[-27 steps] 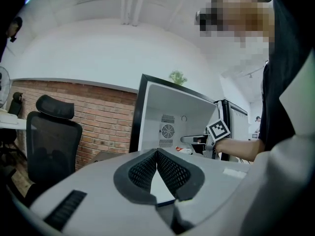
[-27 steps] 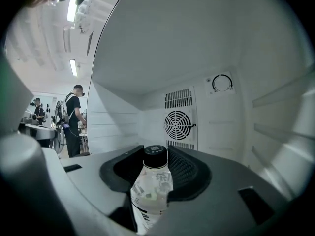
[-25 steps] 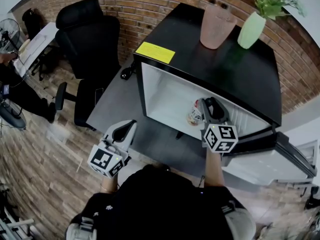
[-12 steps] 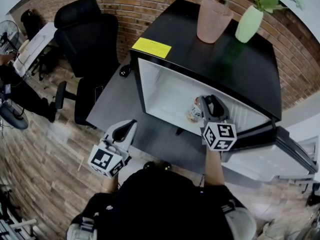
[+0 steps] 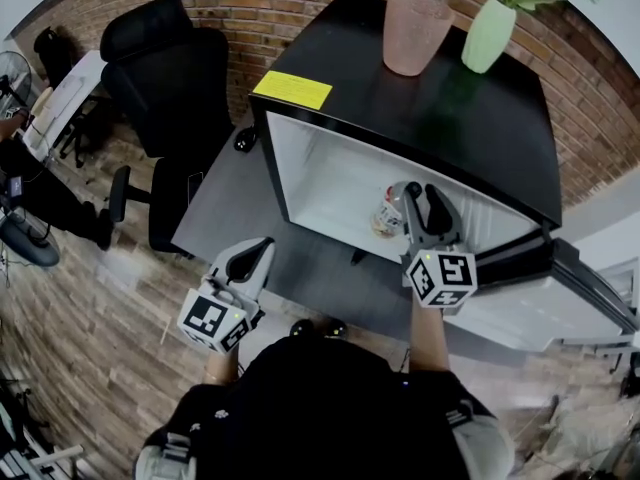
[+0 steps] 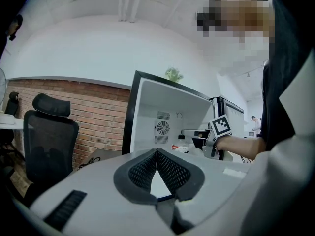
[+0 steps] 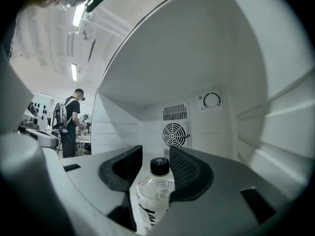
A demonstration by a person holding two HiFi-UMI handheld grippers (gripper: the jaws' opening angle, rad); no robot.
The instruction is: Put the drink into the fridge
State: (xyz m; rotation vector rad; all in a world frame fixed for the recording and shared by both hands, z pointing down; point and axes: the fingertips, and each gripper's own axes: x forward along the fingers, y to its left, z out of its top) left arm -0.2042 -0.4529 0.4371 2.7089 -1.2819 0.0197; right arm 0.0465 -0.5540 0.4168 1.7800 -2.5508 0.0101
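The drink, a clear bottle point(image 7: 153, 195) with a black cap, stands upright on the white floor of the open fridge point(image 5: 330, 183). In the head view the bottle point(image 5: 386, 218) shows just left of my right gripper's fingers. My right gripper point(image 5: 422, 200) reaches into the fridge, and its jaws are opening with the bottle between them; a gap shows on the bottle's left side. My left gripper point(image 5: 252, 256) hangs low outside the fridge's front left, shut with nothing in it, its pads meeting at the tip point(image 6: 156, 152).
On the fridge's black top stand a pink cup point(image 5: 411, 30) and a green vase with a plant point(image 5: 490, 30); a yellow note point(image 5: 291, 89) lies near the front corner. The fridge door point(image 5: 560, 308) swings open at right. A black office chair point(image 5: 165, 78) stands at left.
My right gripper's jaws have spread a little wider round the bottle inside the fridge. My left gripper has stayed where it was.
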